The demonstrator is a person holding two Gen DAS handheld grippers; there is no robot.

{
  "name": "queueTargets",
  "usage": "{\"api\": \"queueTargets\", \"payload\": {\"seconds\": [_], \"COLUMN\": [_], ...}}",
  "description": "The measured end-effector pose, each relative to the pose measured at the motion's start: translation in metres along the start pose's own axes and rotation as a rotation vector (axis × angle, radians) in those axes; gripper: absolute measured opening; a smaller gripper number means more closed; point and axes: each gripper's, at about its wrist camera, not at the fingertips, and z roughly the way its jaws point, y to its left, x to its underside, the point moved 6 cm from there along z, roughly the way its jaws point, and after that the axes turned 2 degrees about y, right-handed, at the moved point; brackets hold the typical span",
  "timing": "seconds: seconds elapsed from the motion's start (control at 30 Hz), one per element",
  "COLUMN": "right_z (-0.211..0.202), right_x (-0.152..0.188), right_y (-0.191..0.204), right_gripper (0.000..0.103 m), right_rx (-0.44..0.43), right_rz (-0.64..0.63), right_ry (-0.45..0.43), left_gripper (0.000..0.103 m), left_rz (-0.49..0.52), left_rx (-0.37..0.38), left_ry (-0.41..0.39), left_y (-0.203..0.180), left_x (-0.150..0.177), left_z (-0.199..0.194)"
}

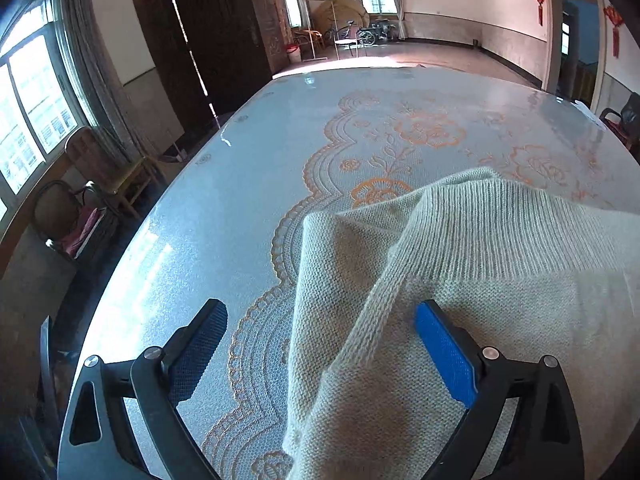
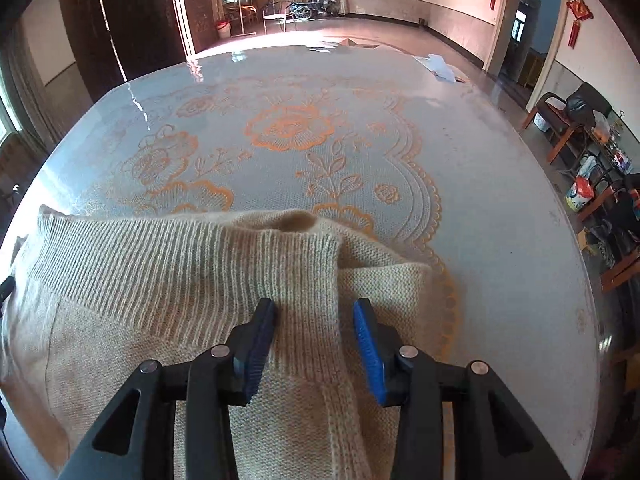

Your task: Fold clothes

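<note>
A beige knitted sweater (image 1: 480, 260) lies bunched on the near part of a table with a blue and orange flower-pattern cover (image 1: 240, 180). My left gripper (image 1: 320, 308) stands wide open over the sweater's left edge. A ribbed strip of knit runs between its blue pads without touching either. In the right wrist view the sweater (image 2: 160, 272) shows its ribbed hem folded over. My right gripper (image 2: 314, 304) hangs just above that hem, its jaws partly apart; the ribbed fabric lies between them and the right pad is clear of it.
The table cover (image 2: 500, 200) stretches bare beyond the sweater. Something white (image 2: 440, 66) lies at the table's far right edge. Chairs (image 1: 68, 220) and a dark wardrobe (image 1: 208, 32) stand to the left, a chair and clutter (image 2: 580, 128) to the right.
</note>
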Motion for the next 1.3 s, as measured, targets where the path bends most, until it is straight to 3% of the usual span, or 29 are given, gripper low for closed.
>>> {"api": "queueTargets", "payload": {"seconds": [0.07,0.27,0.37,0.43,0.47,0.5,0.57,0.63,0.77,0.87,1.03,1.13,1.3], "right_z": [-0.013,-0.068,-0.103,-0.120,-0.120,-0.111,-0.083,-0.071,-0.075,-0.068,-0.058,-0.049,-0.035], "right_x": [0.002,0.021,0.028,0.033,0.036,0.039,0.045,0.052,0.061,0.066,0.070,0.071,0.075], "right_y": [0.002,0.017,0.016,0.016,0.015,0.015,0.014,0.009,-0.003,-0.014,-0.038,-0.049,-0.063], "right_gripper": [0.040,0.040,0.040,0.047,0.059,0.063,0.060,0.057,0.060,0.061,0.064,0.067,0.068], "right_rx": [0.012,-0.080,-0.039,0.004,0.010,0.008,-0.046,-0.132,-0.236,-0.218,-0.233,-0.183,-0.176], "right_rz": [-0.013,-0.033,-0.060,-0.082,-0.090,-0.097,-0.099,-0.046,0.025,0.024,0.084,0.067,0.128], "right_ry": [-0.020,-0.143,-0.272,-0.359,-0.355,-0.293,-0.119,-0.065,-0.052,-0.019,0.054,0.096,0.167], "left_gripper": [0.097,0.097,0.097,0.097,0.097,0.097,0.097,0.097,0.097,0.097,0.097,0.097,0.097], "left_rz": [0.028,0.042,0.035,0.030,0.027,0.023,0.029,0.040,0.057,0.073,0.070,0.052,0.031], "left_rx": [-0.014,0.008,0.026,0.034,0.039,0.046,0.054,0.048,0.031,-0.020,-0.007,0.002,0.042], "left_ry": [-0.025,-0.114,-0.133,-0.133,-0.130,-0.126,-0.110,-0.104,-0.125,-0.140,-0.116,-0.068,0.012], "left_y": [-0.003,-0.021,-0.031,-0.037,-0.040,-0.041,-0.045,-0.047,-0.043,-0.036,-0.022,-0.007,0.016], "left_x": [0.001,0.008,0.015,0.020,0.023,0.024,0.027,0.032,0.036,0.038,0.041,0.041,0.035], "left_z": [-0.013,-0.065,-0.088,-0.099,-0.104,-0.106,-0.108,-0.112,-0.119,-0.117,-0.108,-0.091,-0.058]}}
